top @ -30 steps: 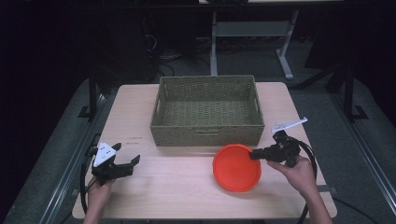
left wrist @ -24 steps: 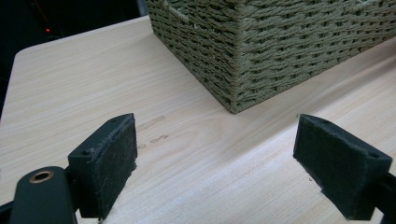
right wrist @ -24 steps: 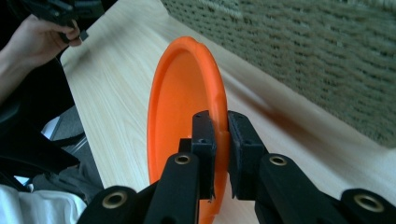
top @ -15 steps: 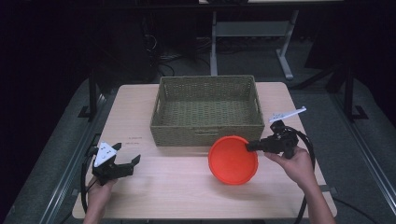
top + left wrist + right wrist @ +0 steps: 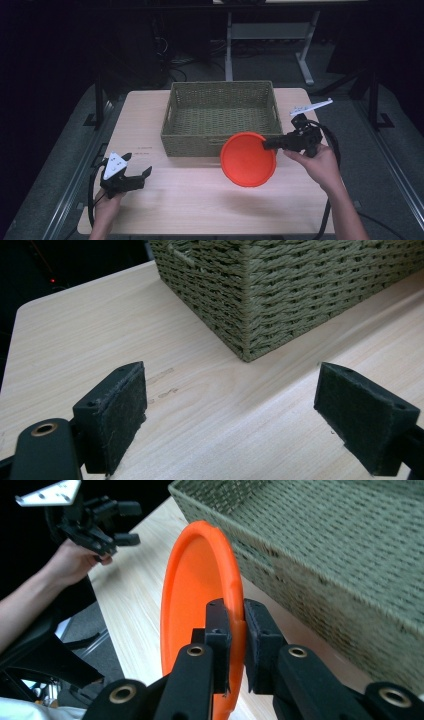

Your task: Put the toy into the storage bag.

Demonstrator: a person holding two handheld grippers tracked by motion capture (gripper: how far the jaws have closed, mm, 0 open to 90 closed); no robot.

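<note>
Since the earlier frame, the right hand-held gripper (image 5: 268,144) has lifted the round orange plastic plate (image 5: 248,159) off the surface and tilted it up toward the near wall of the rectangular woven green basket (image 5: 220,117); its jaws are clamped on the plate's rim (right of centre in the high view). The left hand-held gripper (image 5: 139,175) stays at lower left, jaws wide apart, holding nothing. The pale wooden surface (image 5: 200,200) stands in a dark room; a metal frame (image 5: 270,35) stands behind.
</note>
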